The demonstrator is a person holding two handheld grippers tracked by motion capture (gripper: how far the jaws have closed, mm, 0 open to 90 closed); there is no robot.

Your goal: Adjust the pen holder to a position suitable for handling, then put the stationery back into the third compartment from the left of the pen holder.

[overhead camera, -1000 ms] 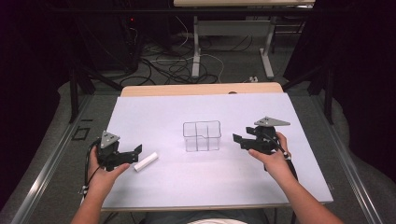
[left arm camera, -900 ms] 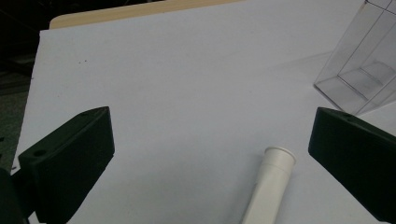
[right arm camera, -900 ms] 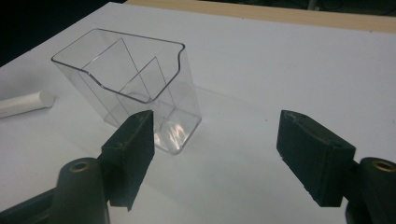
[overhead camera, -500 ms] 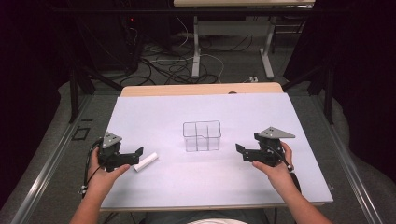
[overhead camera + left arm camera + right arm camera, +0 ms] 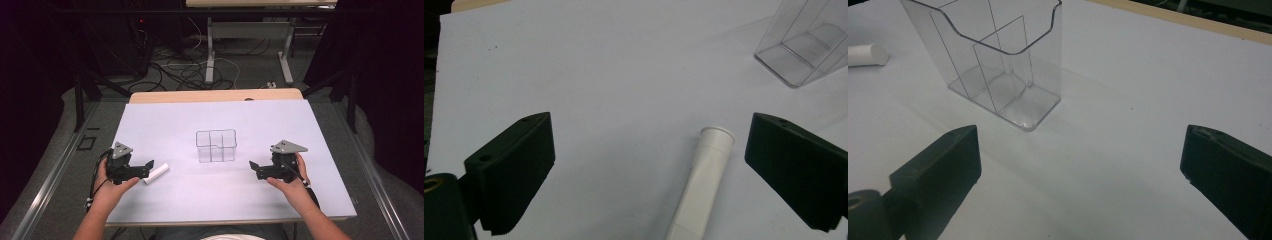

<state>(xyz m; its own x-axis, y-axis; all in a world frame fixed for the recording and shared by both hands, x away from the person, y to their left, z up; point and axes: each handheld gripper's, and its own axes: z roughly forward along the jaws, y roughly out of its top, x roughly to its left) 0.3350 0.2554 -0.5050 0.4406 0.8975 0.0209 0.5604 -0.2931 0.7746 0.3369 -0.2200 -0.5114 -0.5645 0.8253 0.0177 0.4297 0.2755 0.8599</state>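
A clear plastic organiser (image 5: 216, 145) with compartments stands upright in the middle of the white table (image 5: 215, 205). A white tube (image 5: 156, 173) lies on the table to its left. My left gripper (image 5: 146, 167) rests beside the tube, open, and the tube (image 5: 701, 182) lies between its spread jaws without touching either. My right gripper (image 5: 254, 167) sits to the right of the organiser (image 5: 993, 55), open with nothing between its jaws. The tube's end (image 5: 865, 54) shows at the left edge of the right gripper view.
A wooden strip (image 5: 215, 95) edges the table's far side. Beyond it are desk legs (image 5: 210, 50) and cables (image 5: 185, 70) on the floor. Dark metal frame rails (image 5: 45, 185) run along both sides of the table.
My right gripper has come down and back toward the person's side, settling low on the table. The left gripper and the tube have stayed where they were.
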